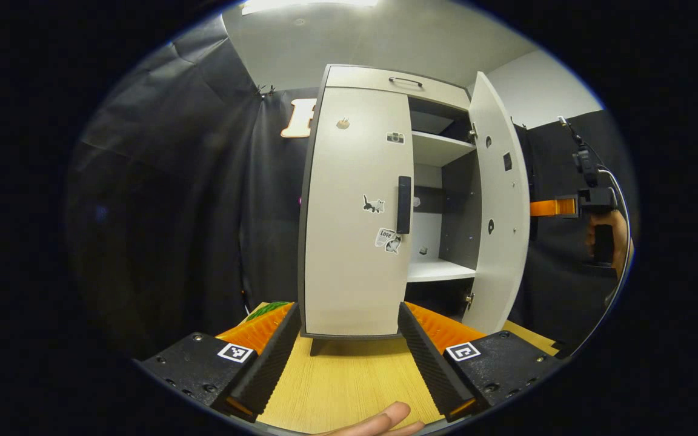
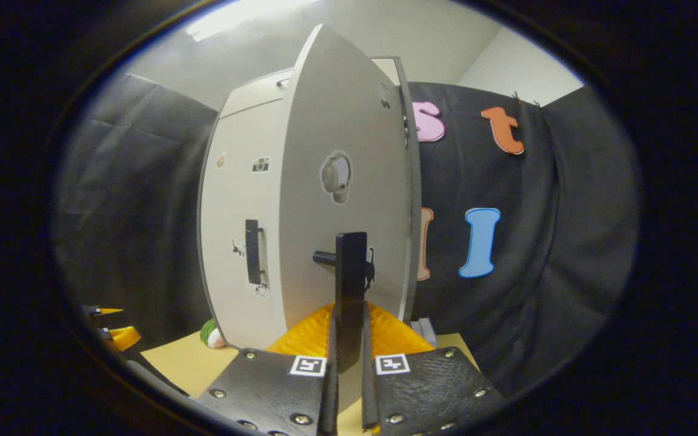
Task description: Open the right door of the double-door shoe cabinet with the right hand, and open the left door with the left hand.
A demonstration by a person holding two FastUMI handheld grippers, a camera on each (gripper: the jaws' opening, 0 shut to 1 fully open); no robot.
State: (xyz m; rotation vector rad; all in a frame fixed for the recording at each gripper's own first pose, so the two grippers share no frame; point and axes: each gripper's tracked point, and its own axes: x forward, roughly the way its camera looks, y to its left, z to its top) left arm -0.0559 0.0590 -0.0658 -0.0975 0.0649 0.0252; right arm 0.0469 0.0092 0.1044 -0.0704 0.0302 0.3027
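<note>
While the left door [image 1: 355, 212] is sitting closed, the left gripper [image 1: 349, 363] is waiting wide open and empty, its vertical handle [image 1: 404, 204] straight ahead | right gripper [image 2: 349, 387] is clamping the right door's handle [image 2: 350, 278], right door [image 2: 343, 206] is standing swung open | cabinet is resting on a wooden tabletop [image 1: 349, 375], black cloth behind.

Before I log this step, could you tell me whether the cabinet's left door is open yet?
Shut. The left door lies flush across the cabinet front, while the right door is swung out, exposing shelves.
</note>
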